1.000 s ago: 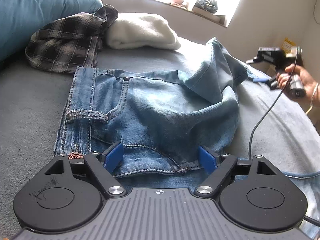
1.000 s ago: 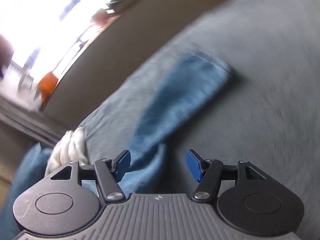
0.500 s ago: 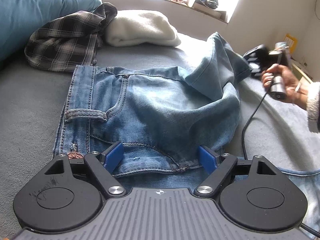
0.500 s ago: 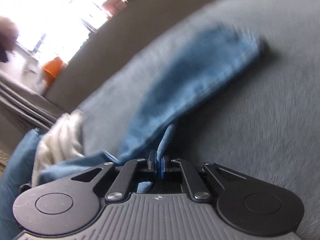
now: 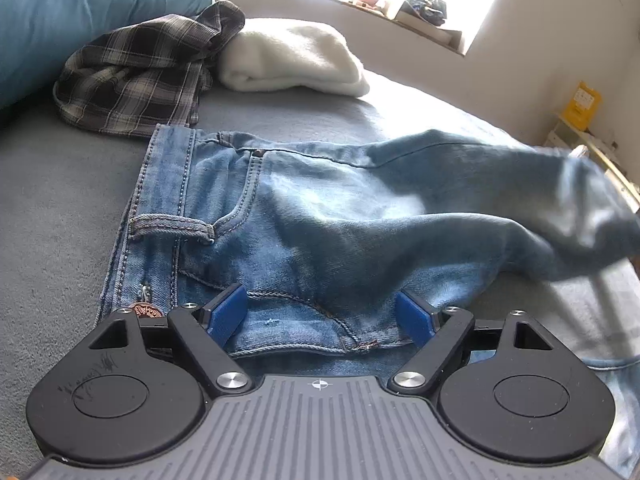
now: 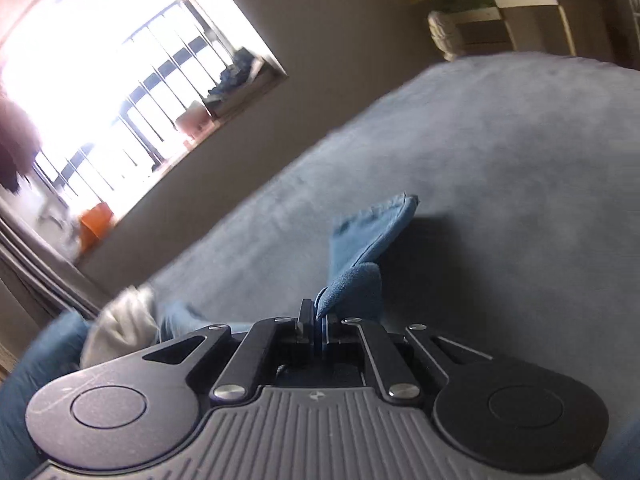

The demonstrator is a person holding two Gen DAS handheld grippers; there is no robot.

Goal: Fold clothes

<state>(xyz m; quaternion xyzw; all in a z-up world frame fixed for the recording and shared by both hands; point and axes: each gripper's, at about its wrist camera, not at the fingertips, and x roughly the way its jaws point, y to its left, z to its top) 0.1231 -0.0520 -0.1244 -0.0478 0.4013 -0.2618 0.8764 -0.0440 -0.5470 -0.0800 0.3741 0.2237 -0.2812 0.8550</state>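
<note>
Jaws pinching soft denim jeans (image 6: 362, 240)

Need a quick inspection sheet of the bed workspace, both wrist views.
Surface: grey bed cover.
Job's things: jeans spread flat at the waistband, one leg lifted and blurred.
Clutter: plaid shirt, white folded garment, teal pillow.
Grippers: left claw open over the jeans; right claw shut on denim.
Cables: nothing seen.
Surroundings: bright window, shelf unit.
</note>
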